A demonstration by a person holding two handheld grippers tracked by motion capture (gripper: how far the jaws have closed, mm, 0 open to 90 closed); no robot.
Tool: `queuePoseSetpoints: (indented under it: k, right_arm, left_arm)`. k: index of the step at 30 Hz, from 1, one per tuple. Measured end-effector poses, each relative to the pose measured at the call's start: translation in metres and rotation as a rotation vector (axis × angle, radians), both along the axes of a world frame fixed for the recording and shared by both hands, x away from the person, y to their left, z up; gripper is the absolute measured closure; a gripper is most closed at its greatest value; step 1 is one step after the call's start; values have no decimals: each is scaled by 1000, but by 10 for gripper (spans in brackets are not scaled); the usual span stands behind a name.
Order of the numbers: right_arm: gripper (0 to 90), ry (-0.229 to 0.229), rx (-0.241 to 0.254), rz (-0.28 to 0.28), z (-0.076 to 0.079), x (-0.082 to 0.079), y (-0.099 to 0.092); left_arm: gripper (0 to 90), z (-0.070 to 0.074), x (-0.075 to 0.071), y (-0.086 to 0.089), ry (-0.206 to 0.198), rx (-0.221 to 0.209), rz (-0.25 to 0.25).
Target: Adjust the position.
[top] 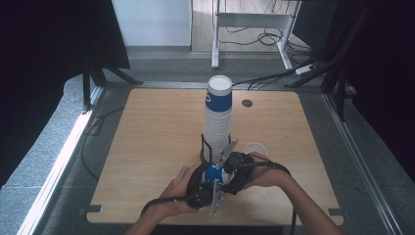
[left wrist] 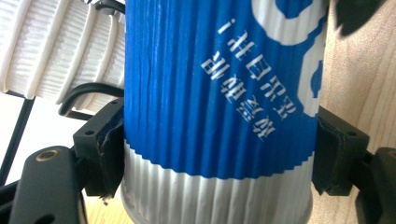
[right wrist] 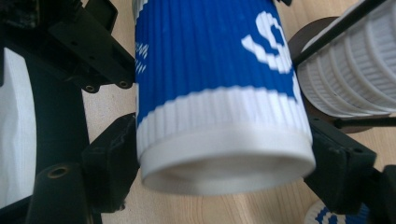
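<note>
A ribbed blue-and-white paper cup (top: 214,174) is held just above the table near its front edge, between both grippers. In the left gripper view, my left gripper (left wrist: 219,154) is shut on the cup (left wrist: 219,93), a black pad pressed to each side. My right gripper (right wrist: 224,158) closes on the same cup (right wrist: 210,70) near its open white rim, and both pads lie against it. In the high view, the left gripper (top: 209,180) and right gripper (top: 225,171) meet at the cup. Just behind them a tall stack of the same cups (top: 218,117) stands in a black wire holder.
A single cup (top: 255,148) stands upright on the wooden table (top: 147,147) just right of the stack, close to the person's right hand (top: 266,174). The stack (right wrist: 355,70) and its wire holder sit close beside the held cup. A cable hole (top: 247,103) lies near the far edge.
</note>
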State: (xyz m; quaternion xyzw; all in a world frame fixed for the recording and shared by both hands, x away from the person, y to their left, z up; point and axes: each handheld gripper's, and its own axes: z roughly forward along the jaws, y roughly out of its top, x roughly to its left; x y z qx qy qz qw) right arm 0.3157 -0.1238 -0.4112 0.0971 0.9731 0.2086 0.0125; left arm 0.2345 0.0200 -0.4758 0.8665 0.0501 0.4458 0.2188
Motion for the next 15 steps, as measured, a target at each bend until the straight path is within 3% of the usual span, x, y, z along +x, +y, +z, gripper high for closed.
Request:
queuePoseSetpoints:
  k: [5, 10, 14, 15]
  right_arm:
    - [262, 21, -8, 17, -3, 2, 4]
    - [273, 11, 1, 29, -5, 2, 3]
    - [276, 3, 27, 27, -6, 1, -1]
    - [276, 0, 44, 29, -6, 1, -2]
  left_arm:
    - [194, 0, -1, -3, -17, 29, -1]
    - [181, -1, 0, -4, -1, 26, 5]
    - [123, 0, 2, -3, 19, -10, 7]
    - [106, 1, 2, -2, 29, -47, 3]
